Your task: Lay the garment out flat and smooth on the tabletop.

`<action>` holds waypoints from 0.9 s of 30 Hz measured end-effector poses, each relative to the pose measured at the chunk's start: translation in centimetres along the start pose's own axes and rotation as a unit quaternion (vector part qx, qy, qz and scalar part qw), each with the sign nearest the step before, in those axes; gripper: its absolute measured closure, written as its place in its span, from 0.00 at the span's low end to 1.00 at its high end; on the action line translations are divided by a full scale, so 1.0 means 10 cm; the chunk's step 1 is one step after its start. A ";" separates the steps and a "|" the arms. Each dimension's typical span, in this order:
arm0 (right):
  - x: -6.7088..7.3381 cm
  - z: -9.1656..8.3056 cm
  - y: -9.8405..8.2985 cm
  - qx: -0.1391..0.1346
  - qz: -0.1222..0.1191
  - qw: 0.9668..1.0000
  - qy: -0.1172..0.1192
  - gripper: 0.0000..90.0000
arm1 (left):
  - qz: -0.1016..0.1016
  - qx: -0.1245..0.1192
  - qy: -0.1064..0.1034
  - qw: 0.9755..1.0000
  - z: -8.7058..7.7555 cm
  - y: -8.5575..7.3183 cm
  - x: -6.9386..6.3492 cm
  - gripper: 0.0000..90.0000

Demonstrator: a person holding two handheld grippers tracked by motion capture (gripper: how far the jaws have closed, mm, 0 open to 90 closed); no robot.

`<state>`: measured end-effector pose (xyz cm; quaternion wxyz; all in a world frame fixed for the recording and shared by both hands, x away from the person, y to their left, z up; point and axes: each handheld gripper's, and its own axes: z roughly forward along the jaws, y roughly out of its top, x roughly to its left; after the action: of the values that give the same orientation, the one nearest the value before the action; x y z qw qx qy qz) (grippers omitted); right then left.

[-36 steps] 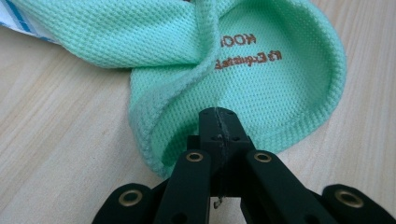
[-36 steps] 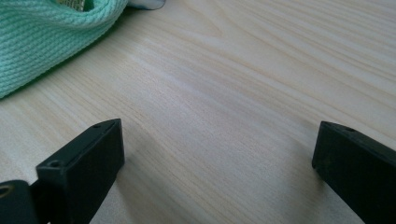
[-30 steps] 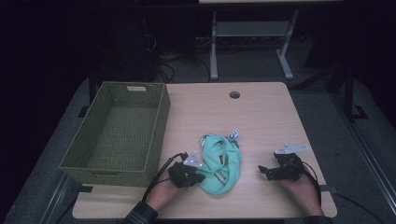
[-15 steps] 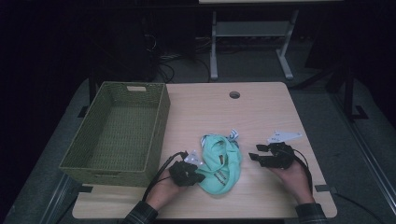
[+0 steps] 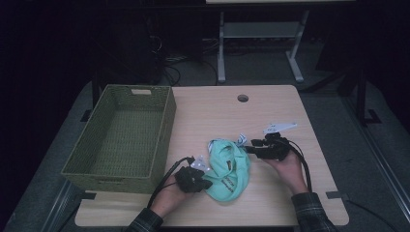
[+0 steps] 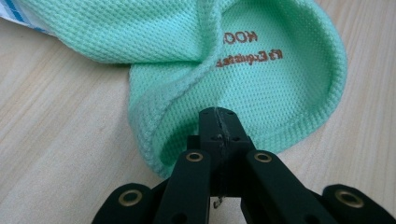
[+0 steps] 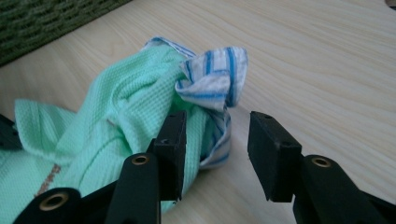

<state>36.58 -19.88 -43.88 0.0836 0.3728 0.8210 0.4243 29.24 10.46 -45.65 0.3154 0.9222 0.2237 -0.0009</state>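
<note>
Right gripper (image 5: 252, 147) moved from table's (image 5: 290, 106) right edge to green cloth (image 5: 227, 166), jaws closing, striped corner between, untouched; left gripper (image 5: 205, 182) clamped on cloth hem, pinch point hidden; cloth mid-table, beside basket (image 5: 121, 140)

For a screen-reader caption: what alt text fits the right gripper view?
The right gripper, jaws apart, closes around a blue-striped white fabric edge of a mint-green cloth lying on a wooden table. A green woven basket sits at the top left.

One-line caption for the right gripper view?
Right hand-held gripper open, closing in on the blue-striped edge of a mint-green cloth.
</note>
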 end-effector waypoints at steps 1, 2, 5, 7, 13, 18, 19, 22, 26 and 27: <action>-0.01 0.03 0.01 0.002 -0.002 1.000 -0.001 0.63 | -0.001 -0.001 -0.001 1.000 0.00 0.00 0.00 1.00; -0.01 0.05 0.01 0.003 -0.001 1.000 -0.001 0.64 | -0.003 -0.001 -0.002 1.000 0.00 0.00 0.00 1.00; -0.03 0.10 0.02 0.006 0.005 1.000 0.006 0.65 | -0.007 -0.003 -0.002 1.000 0.00 0.00 0.00 1.00; -0.04 0.15 0.02 0.012 0.006 1.000 0.007 0.65 | -0.006 -0.003 -0.001 1.000 0.00 0.00 0.00 1.00; -0.02 0.28 0.05 0.028 0.007 0.999 0.014 0.63 | -0.002 0.000 0.000 1.000 0.00 0.00 0.00 1.00; -0.02 0.37 0.03 0.040 -0.001 0.999 0.014 0.72 | 0.003 0.002 0.004 1.000 0.00 0.01 -0.01 1.00; -0.02 0.38 0.02 0.043 0.000 0.999 0.016 0.76 | 0.003 0.003 0.004 1.000 0.00 0.01 -0.01 1.00; -0.01 0.39 0.01 0.050 -0.008 0.998 0.023 0.89 | 0.005 0.004 0.005 1.000 0.00 0.01 -0.01 1.00; 0.02 0.37 0.01 0.052 -0.021 0.998 0.017 0.96 | 0.004 0.003 0.005 1.000 0.00 0.01 -0.02 1.00; 0.02 0.35 0.02 0.050 -0.021 0.998 0.015 0.97 | 0.004 0.003 0.005 1.000 0.00 0.01 -0.02 1.00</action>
<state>38.11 -17.44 -45.93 0.0615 0.3530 0.8500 0.3861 29.12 10.30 -45.59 0.3115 0.9239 0.2220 0.0047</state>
